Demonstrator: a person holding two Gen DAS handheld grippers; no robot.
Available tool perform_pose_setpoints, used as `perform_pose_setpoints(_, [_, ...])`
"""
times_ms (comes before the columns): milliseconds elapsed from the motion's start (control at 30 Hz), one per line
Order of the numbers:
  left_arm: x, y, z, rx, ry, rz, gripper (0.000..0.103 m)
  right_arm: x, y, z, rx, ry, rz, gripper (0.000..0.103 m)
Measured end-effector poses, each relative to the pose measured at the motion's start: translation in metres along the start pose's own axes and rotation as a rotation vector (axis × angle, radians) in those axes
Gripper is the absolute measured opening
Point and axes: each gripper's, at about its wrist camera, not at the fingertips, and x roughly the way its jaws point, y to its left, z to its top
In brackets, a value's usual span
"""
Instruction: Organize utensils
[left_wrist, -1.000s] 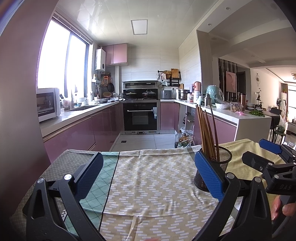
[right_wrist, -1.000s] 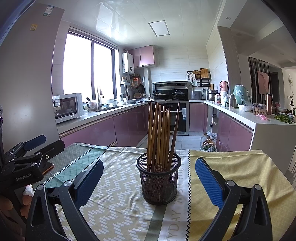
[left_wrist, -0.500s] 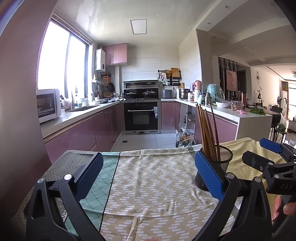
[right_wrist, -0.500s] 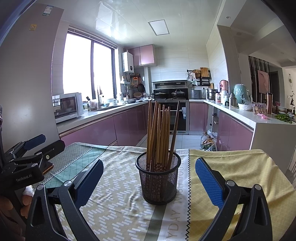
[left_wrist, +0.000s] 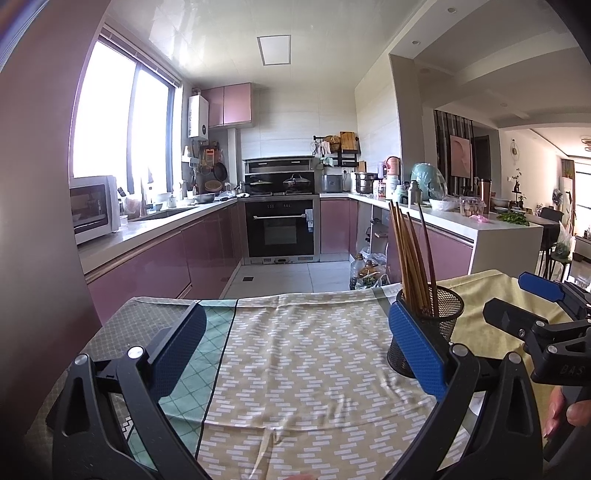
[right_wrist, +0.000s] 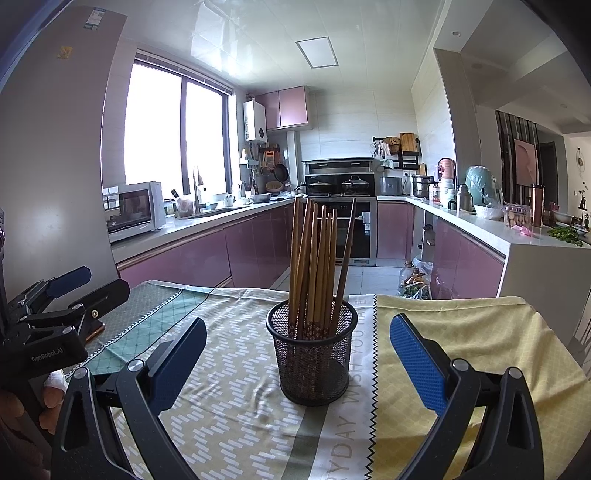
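A black mesh cup (right_wrist: 312, 354) stands upright on the patterned tablecloth (right_wrist: 229, 413) and holds several brown wooden chopsticks (right_wrist: 314, 266). My right gripper (right_wrist: 297, 358) is open, its blue pads (right_wrist: 415, 365) apart on either side of the cup's near face, touching nothing. My left gripper (left_wrist: 295, 354) is open over bare cloth; the cup (left_wrist: 443, 317) sits behind its right pad (left_wrist: 415, 350), chopsticks (left_wrist: 410, 258) rising above. Each gripper shows at the edge of the other's view: right gripper (left_wrist: 532, 306), left gripper (right_wrist: 74, 291).
The table's far edge (left_wrist: 295, 297) drops to a kitchen floor, with pink cabinets (right_wrist: 229, 254) and an oven (left_wrist: 280, 229) beyond. A counter (right_wrist: 480, 225) with jars runs along the right. A hand (left_wrist: 569, 410) holds the right gripper's handle.
Both views have shifted only slightly; the cup, chopsticks and open jaws stand as before.
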Motion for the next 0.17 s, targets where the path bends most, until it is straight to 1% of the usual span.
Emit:
perform_pose_setpoints(100, [0.002,0.002,-0.001,0.001,0.014,0.005,0.097,0.009,-0.018,-0.004,0.020,0.057,-0.022,0.096])
perform_pose_setpoints(133, [0.003,0.004,-0.001,0.000,0.019,0.007,0.097,0.012,-0.027,-0.005,0.027,0.077,-0.043,0.096])
perform_pose_setpoints(167, [0.004,0.005,-0.001,-0.002,0.026,0.008,0.097,0.019,-0.038,-0.009,0.032,0.117,-0.075,0.096])
